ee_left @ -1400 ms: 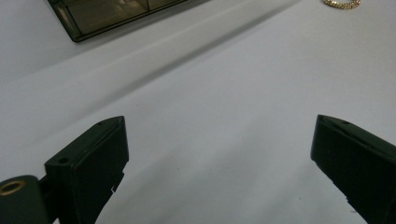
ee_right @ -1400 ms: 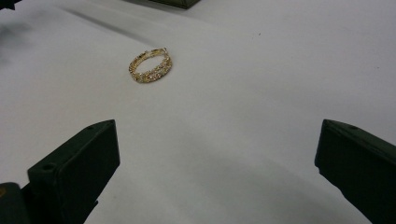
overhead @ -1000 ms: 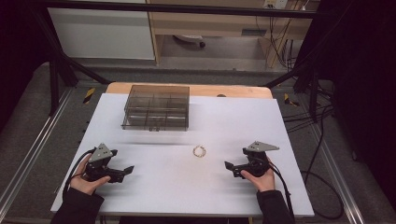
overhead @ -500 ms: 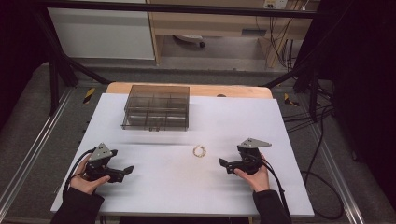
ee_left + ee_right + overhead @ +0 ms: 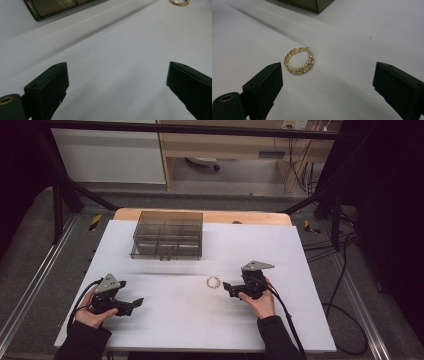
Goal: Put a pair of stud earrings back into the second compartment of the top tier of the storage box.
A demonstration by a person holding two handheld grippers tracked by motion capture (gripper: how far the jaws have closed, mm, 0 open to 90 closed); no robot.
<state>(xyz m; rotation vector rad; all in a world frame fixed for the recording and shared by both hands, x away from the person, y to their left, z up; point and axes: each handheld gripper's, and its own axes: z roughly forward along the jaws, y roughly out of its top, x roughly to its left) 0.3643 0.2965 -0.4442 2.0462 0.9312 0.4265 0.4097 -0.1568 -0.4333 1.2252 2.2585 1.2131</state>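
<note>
A lab: black frame rig [image 5: 65, 195], loose cables [image 5: 345, 245], white worktable [image 5: 280, 245]

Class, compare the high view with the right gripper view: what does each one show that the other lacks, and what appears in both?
High view alone: the person's hands, the left tongs, the whole smoky clear plastic compartment box, the floor.
Right gripper view alone: the sparkling stones and clasp of the small gold beaded bracelet, close up.
Both: the bracelet, the white table, the open right tongs.

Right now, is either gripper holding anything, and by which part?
Nothing is held. The right gripper is open just short of the gold bracelet, which lies free on the table. The left gripper is open too.
</note>
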